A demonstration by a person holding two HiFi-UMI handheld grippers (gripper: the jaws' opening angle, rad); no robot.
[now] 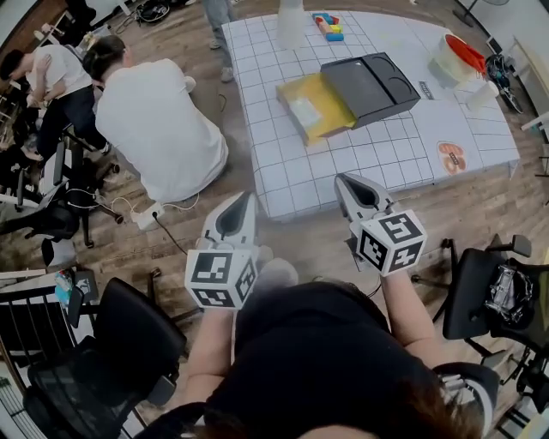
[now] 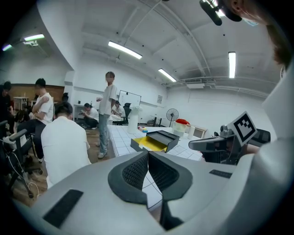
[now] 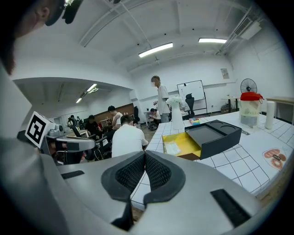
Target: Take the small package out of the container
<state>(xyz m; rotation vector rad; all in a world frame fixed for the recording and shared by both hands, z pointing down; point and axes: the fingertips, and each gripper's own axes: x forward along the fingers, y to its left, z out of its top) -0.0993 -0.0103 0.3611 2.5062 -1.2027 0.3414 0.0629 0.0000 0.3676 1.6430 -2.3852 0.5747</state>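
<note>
A yellow container [image 1: 319,110] lies open on the white gridded table [image 1: 283,171], its black lid [image 1: 371,86] swung over to the right. A small pale package [image 1: 304,110] rests inside the yellow tray. Both grippers hang short of the table's near edge, well away from the box. My left gripper [image 1: 244,201] is shut with nothing in it, its pads meeting in the left gripper view [image 2: 148,155]. My right gripper [image 1: 345,182] is also shut and empty [image 3: 144,153]. The right gripper view shows the container [image 3: 183,143] and the package [image 3: 173,148] ahead.
A person in a white shirt [image 1: 163,129] crouches by the table's left side. Coloured blocks [image 1: 328,26], a white vase [image 1: 292,21] and a clear jug with a red lid [image 1: 459,56] stand at the back. Office chairs [image 1: 480,291] [image 1: 129,343] flank me.
</note>
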